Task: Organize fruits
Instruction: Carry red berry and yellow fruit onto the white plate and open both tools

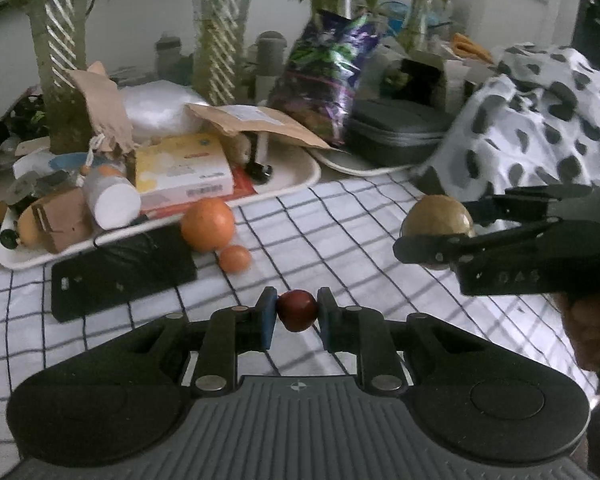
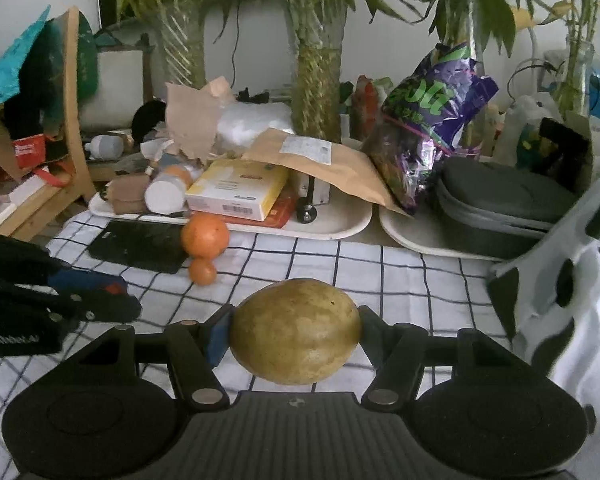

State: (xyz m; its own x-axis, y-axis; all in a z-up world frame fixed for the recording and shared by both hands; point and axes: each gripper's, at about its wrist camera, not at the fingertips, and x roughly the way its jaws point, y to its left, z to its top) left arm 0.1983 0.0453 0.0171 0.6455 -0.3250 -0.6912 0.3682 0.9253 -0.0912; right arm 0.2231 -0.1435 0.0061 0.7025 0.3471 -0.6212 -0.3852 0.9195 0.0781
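The left claw pinches a small red fruit; the right claw clamps a round yellow fruit. Oranges lie ahead-left. The smooth yellow fruit, gripped only at its ends, might slip out.

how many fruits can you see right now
4. A small red fruit in the left gripper, a yellow-green fruit in the right gripper, and a big orange touching a small orange on the checked cloth. Clutter may hide more.
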